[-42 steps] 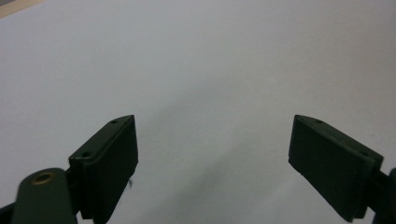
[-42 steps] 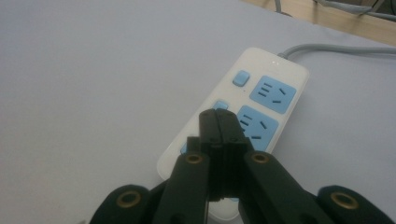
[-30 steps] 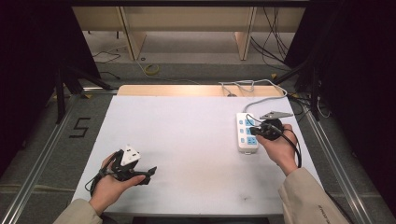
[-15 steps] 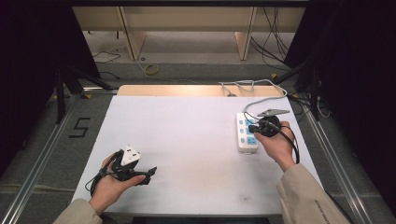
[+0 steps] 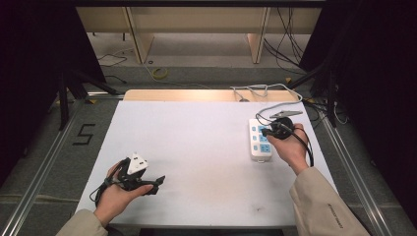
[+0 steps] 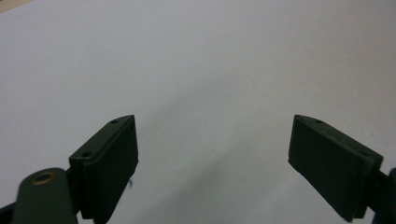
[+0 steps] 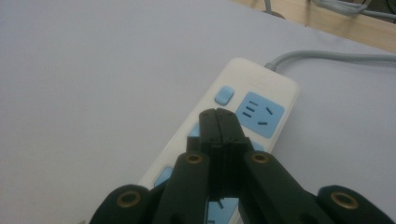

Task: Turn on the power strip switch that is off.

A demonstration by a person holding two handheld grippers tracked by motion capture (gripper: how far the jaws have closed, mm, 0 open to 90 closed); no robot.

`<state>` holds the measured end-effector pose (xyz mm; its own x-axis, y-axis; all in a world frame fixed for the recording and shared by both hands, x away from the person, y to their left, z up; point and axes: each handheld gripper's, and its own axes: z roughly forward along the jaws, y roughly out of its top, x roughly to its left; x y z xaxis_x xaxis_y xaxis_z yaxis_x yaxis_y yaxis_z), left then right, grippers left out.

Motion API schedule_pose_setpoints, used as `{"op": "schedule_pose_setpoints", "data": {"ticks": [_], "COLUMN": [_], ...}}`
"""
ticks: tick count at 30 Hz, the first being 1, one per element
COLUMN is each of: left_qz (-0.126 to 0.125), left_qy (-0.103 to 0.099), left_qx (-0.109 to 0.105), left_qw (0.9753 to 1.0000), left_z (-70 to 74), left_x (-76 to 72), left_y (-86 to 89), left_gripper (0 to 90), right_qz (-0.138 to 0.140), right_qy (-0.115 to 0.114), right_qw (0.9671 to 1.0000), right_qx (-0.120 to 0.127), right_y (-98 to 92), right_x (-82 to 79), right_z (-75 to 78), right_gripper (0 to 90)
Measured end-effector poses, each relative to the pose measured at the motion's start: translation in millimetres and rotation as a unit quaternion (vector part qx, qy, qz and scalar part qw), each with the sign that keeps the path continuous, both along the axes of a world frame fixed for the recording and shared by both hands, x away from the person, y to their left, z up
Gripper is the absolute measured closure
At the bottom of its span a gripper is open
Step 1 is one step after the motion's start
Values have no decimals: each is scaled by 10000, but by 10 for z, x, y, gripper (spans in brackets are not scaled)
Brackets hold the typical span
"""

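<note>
One white table (image 5: 206,147) takes up most of the high view, its light wooden far edge showing beyond the white sheet. Near its right side lies a white power strip (image 5: 260,139) with blue sockets and blue switches, its long axis running away from the person; a grey cable (image 5: 255,90) leaves its far end and loops over the wooden edge. In the right gripper view the power strip (image 7: 243,112) sits directly under the jaws, with one blue socket and a small blue switch visible past the tips, the cable running off to the right.

The right gripper (image 5: 268,132), held in the person's right hand (image 5: 290,147), points left over the middle of the strip. Its jaws are pressed flat together with nothing between them, the tips poised above a blue switch; whether they touch it I cannot tell.

The left gripper (image 5: 156,183) rests in the left hand (image 5: 118,196) near the table's front left corner, well apart from the strip. Its jaws stand wide apart over bare white tabletop, gripping nothing.
</note>
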<state>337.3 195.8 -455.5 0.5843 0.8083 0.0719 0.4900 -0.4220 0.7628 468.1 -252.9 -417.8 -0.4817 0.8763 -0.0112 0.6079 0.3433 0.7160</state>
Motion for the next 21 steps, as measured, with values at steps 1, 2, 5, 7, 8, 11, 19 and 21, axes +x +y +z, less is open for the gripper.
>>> {"op": "schedule_pose_setpoints", "data": {"ticks": [1, 2, 5, 7, 8, 11, 19, 21], "left_qz": [-3, -1, -1, -3, -2, -2, -4, 1], "left_qy": [4, 2, 3, 3, 5, 5, 3, 4], "left_qx": [-5, -9, -11, -10, -9, -10, -8, -11], "left_qw": [10000, 10000, 10000, 10000, 10000, 10000, 10000, 10000], "left_z": [-1, -1, -1, 0, 0, -1, 0, 0], "left_x": [1, 1, 1, 1, 1, 2, 1, 2], "left_y": [0, -1, 0, 0, 0, -1, -2, -1], "left_gripper": [154, 154, 154, 154, 154, 154, 154, 154], "right_qz": [-4, -4, -13, -20, -21, -23, -34, -37], "right_qy": [-4, -4, 13, 18, 23, 35, 60, 62], "right_qw": [10000, 10000, 10000, 10000, 10000, 10000, 9999, 9999], "right_qx": [-14, -14, -36, -39, -43, -56, -76, -75], "right_y": [0, 0, 0, 2, 4, 9, 12, 13], "right_x": [8, 8, 36, 42, 48, 63, 100, 103], "right_z": [1, 1, 3, 2, 1, 1, -6, -4], "right_gripper": [900, 900, 900, 900, 900, 900, 900, 900]}}
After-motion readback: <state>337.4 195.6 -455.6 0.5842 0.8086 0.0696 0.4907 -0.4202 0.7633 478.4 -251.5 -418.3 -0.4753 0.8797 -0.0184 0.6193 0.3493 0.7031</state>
